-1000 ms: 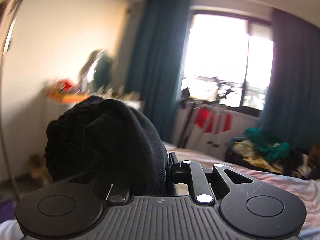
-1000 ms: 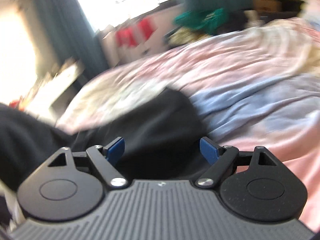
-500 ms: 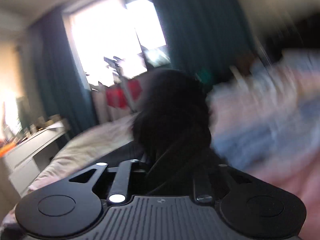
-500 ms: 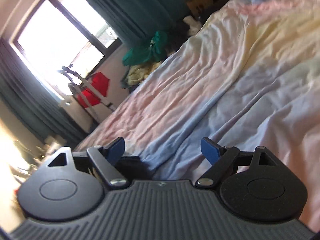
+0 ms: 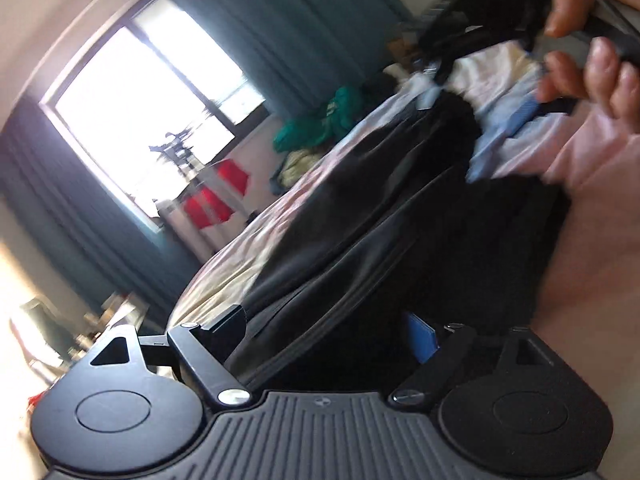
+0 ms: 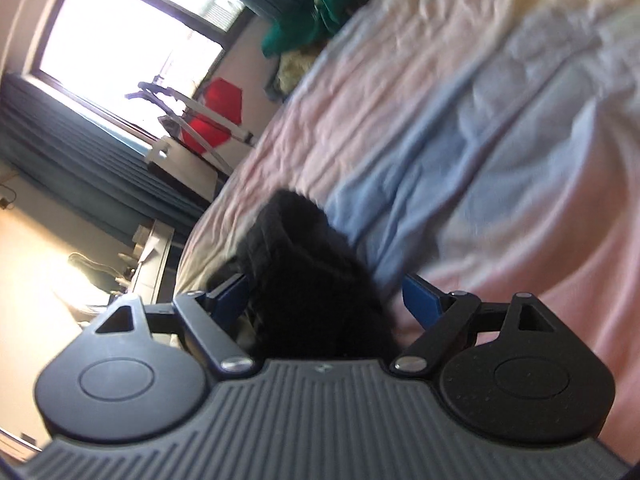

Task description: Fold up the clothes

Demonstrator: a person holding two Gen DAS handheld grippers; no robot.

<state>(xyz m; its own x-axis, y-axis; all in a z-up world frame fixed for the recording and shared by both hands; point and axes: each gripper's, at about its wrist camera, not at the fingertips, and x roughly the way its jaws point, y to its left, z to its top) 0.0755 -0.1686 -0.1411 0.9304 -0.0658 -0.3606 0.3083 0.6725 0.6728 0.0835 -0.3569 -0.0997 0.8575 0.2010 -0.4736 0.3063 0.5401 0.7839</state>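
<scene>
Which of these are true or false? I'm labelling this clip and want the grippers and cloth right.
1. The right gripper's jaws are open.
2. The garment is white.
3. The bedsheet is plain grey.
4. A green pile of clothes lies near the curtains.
1. True: the right gripper has its jaws spread, with the black garment between them.
2. False: it is black.
3. False: the bedsheet shows pink, blue and cream patches.
4. True: the green pile lies past the bed, below the dark curtains.

Bedroom with a bright window and dark curtains

Far ahead of the jaws, daylight enters the window (image 6: 132,36) between teal curtains (image 6: 100,176); the bed sheet (image 6: 500,128) in pink and blue spreads ahead, right.
</scene>
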